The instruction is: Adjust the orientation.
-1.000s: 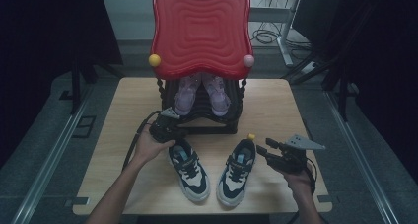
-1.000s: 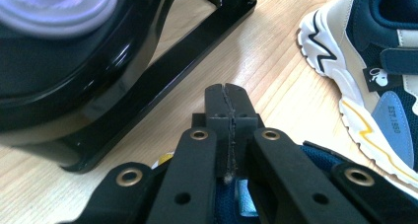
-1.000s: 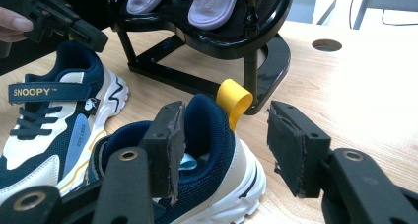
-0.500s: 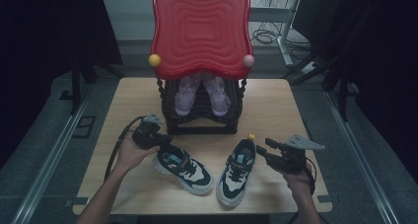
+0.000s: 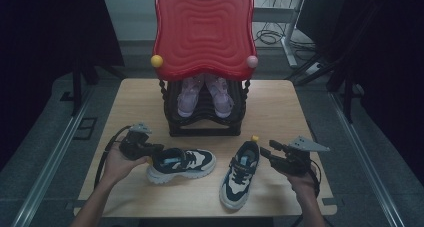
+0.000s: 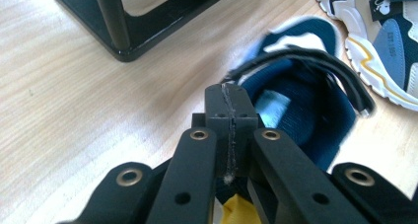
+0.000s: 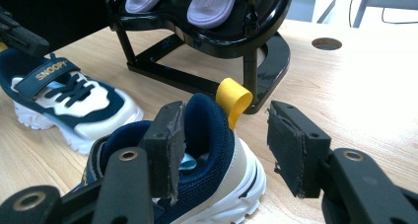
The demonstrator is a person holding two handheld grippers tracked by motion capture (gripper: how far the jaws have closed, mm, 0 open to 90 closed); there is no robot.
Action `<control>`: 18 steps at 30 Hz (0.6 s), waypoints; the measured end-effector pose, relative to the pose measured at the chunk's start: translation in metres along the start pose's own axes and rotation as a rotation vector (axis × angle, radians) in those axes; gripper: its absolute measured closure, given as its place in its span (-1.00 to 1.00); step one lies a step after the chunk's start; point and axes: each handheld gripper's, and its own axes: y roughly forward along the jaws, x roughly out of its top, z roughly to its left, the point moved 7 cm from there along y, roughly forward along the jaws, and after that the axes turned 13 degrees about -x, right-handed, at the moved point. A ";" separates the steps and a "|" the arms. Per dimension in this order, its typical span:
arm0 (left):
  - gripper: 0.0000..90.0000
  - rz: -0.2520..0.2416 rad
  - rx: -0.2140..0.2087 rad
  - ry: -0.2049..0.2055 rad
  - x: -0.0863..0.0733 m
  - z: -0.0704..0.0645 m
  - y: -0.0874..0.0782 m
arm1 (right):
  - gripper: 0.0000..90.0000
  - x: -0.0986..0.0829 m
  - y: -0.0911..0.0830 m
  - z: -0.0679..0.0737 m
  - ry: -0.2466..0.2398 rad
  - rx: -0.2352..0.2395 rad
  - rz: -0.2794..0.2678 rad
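Two navy-and-white sneakers lie on the wooden table (image 5: 280,107). The left sneaker (image 5: 185,163) lies crosswise, toe pointing right. My left gripper (image 5: 152,149) is shut on its heel, and in the left gripper view the closed jaws sit over the navy heel collar (image 6: 296,100). The right sneaker (image 5: 239,174) points toward me, with a yellow pull loop (image 7: 234,101) on its heel. My right gripper (image 7: 224,150) stands open, one jaw on each side of that heel (image 7: 209,130). I cannot tell if the pads touch it.
A black shoe rack (image 5: 205,127) stands mid-table with pink shoes (image 5: 205,94) on it and a red wavy panel (image 5: 204,32) on top. Bare tabletop lies at the far left and right. Dark floor and cables surround the table.
My left gripper has moved left and back toward me, swinging the left sneaker from pointing at me to lying crosswise. The right gripper and right sneaker have stayed put.
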 end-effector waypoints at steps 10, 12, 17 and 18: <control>1.00 -0.017 -0.018 -0.015 -0.007 -0.002 -0.004 | 0.07 -0.001 0.001 0.001 0.002 -0.001 0.003; 1.00 -0.021 -0.022 -0.020 -0.008 -0.002 -0.004 | 0.07 -0.001 0.000 0.001 0.004 -0.001 0.003; 1.00 -0.019 -0.021 -0.016 -0.007 -0.002 -0.004 | 0.07 0.000 0.000 0.000 0.004 -0.002 0.002; 1.00 -0.020 -0.022 -0.015 -0.007 -0.002 -0.004 | 0.07 0.000 0.000 0.000 0.004 -0.002 0.002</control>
